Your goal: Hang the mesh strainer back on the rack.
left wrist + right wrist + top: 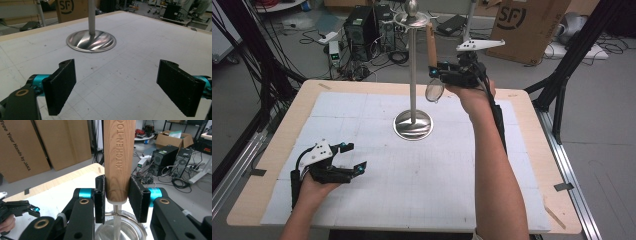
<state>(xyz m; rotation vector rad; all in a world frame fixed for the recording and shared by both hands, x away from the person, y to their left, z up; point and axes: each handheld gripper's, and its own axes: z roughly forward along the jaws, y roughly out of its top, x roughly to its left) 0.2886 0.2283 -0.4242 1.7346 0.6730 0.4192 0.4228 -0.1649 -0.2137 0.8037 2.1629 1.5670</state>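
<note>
Fingers of the right gripper pinch the wooden handle of a strainer, one black pad pressed on each side of its lower end, while the left gripper rests low over the tabletop with its fingers spread wide and nothing between them. From there, largest first: the tabletop is a pale wooden board covered by a white gridded mat, its near edge cut off at the bottom of the high view. On the mat stands a metal stand, a round shiny base with a thin upright pole; in the left gripper view the pole is cut off at the top edge. In the high view the right gripper is held up in the air just right of the pole, well above the mat, with the strainer upright, handle up and its small round mesh bowl hanging below the fingers. In the right gripper view the handle runs out of the top edge, embossed letters on it partly cut off, and the mesh bowl is blurred and half hidden behind the gripper's own arms. The left gripper sits near the mat's left front, well apart from the stand.
</note>
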